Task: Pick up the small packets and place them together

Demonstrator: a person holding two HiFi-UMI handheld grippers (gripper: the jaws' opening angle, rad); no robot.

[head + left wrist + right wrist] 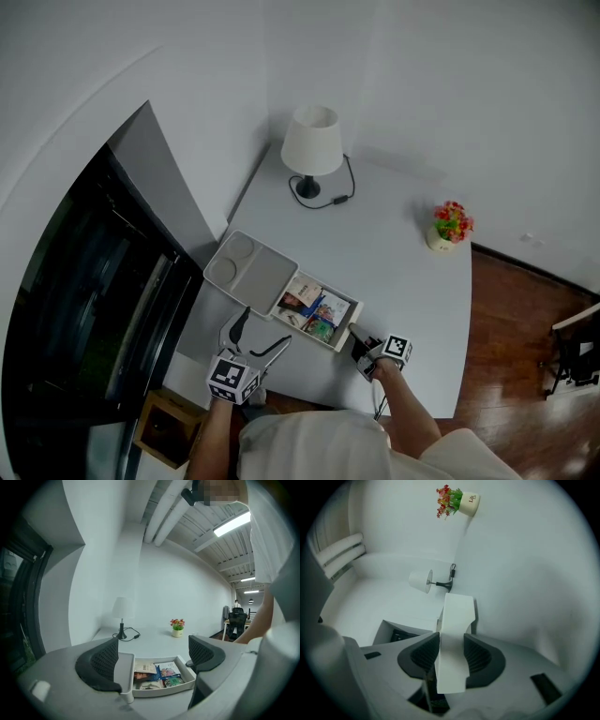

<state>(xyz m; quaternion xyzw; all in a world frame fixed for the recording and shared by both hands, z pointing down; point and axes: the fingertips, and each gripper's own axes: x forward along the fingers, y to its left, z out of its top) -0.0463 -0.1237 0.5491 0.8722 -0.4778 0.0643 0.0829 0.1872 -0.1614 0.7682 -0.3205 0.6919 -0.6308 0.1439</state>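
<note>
Packets [314,311] overlapping in tray [258,277], lower ones part-hidden; right gripper [356,336] clamps rim.

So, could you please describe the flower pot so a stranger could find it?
Start at the white table. Near its right edge, apart from the lamp and tray, stands a small pot of red flowers. It is the only plant there.

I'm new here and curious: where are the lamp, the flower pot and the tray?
lamp [312,141], head view, on the white shade.
flower pot [440,242], head view, on the pale pot under the blooms.
tray [265,277], head view, on its bare middle compartment.
</note>
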